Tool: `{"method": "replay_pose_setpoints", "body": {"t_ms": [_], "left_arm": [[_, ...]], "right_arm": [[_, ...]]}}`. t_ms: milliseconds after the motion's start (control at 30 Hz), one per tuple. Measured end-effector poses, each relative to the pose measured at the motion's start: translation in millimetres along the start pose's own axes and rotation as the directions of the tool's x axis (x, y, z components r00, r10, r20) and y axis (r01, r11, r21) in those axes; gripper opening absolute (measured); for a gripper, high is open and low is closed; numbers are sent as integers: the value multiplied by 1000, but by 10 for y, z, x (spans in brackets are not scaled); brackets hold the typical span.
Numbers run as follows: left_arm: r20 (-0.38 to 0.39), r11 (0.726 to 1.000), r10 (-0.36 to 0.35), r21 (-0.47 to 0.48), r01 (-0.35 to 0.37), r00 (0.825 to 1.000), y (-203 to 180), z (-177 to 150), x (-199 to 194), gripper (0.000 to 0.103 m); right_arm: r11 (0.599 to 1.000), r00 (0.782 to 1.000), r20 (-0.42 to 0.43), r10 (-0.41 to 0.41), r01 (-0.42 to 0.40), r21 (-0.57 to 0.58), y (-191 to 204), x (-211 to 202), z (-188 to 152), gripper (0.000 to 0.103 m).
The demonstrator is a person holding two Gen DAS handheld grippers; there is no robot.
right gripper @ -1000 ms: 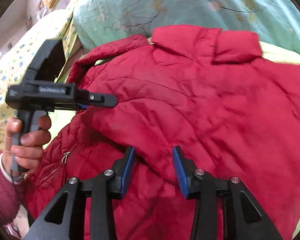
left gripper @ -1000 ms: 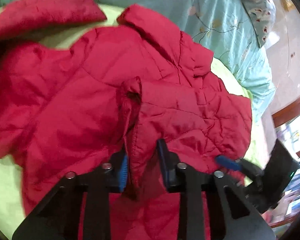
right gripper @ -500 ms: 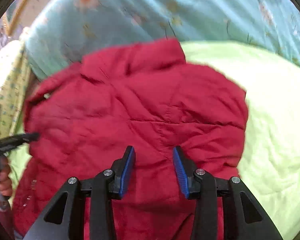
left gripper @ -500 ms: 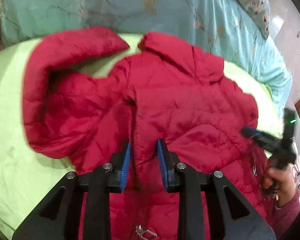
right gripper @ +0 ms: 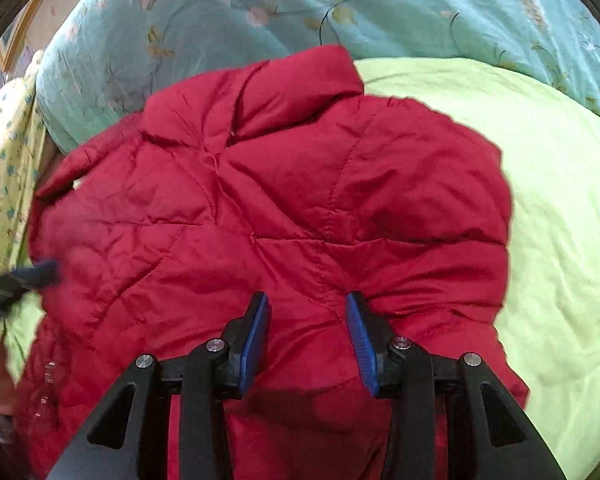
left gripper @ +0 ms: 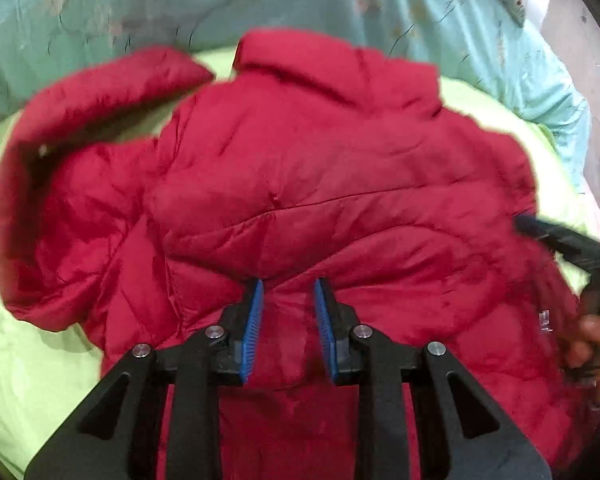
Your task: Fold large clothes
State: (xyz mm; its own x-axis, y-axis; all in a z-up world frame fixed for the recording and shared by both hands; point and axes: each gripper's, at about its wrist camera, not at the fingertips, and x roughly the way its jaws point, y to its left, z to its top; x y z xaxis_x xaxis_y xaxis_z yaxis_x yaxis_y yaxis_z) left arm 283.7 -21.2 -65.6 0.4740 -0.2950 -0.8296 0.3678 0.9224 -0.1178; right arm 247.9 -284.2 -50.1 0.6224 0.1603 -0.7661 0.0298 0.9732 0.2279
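A red quilted jacket [left gripper: 320, 184] lies back up on the light green bed cover, collar toward the far side. One sleeve [left gripper: 100, 92] is bent across at the upper left. My left gripper [left gripper: 288, 292] hovers over the jacket's lower back with its jaws apart and nothing between them. The same jacket [right gripper: 284, 208] fills the right wrist view. My right gripper [right gripper: 307, 304] is open above the jacket's lower part. The right gripper also shows at the right edge of the left wrist view [left gripper: 560, 236], and the left gripper at the left edge of the right wrist view [right gripper: 20, 280].
A light green cover [right gripper: 560, 200] spreads under and right of the jacket. A teal floral quilt [right gripper: 300, 4] lies bunched along the far side. A yellow patterned pillow [right gripper: 4, 160] sits at the far left.
My left gripper let go of the red fold it pinched and opened. The jacket's side has been laid over flat. Both grippers drew back from the jacket.
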Motion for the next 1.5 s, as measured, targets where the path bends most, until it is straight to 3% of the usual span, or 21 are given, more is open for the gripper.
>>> {"method": "replay_pose_setpoints", "body": {"t_ms": [100,167,267,433,700,867,967,1100,1200,1500], "left_arm": [[10,999,-28,-20,28,1000,64,-37,46,24],[15,999,-40,-26,40,999,94,-46,42,24],[20,997,-59,-38,60,998,144,-84,61,24],[21,997,-68,-46,69,997,191,-130,81,24],[35,998,-50,-33,51,998,180,-181,-190,26],[83,998,69,-5,-69,994,287,-174,-519,33],[110,986,162,20,-165,981,380,-89,-628,37],[115,951,298,43,-305,948,533,180,-627,42],[109,935,345,52,-352,932,605,386,-577,57],[29,853,496,173,-493,868,625,1046,54,67]], "right_arm": [[999,998,53,-28,29,-29,30,-176,13,46],[997,997,36,-75,76,-28,-23,-112,24,55],[996,995,-50,-90,90,-12,-155,188,-36,55],[991,992,-27,-124,123,-48,-107,262,-69,55],[998,998,-16,-56,56,21,-134,56,-50,55],[999,999,25,24,-25,48,-55,-240,-86,56],[997,996,42,74,-76,31,55,-423,-144,56],[991,990,47,133,-133,6,202,-571,-238,57],[984,983,41,178,-178,-8,293,-612,-330,58],[983,983,16,184,-184,3,314,-636,-459,58]]}}
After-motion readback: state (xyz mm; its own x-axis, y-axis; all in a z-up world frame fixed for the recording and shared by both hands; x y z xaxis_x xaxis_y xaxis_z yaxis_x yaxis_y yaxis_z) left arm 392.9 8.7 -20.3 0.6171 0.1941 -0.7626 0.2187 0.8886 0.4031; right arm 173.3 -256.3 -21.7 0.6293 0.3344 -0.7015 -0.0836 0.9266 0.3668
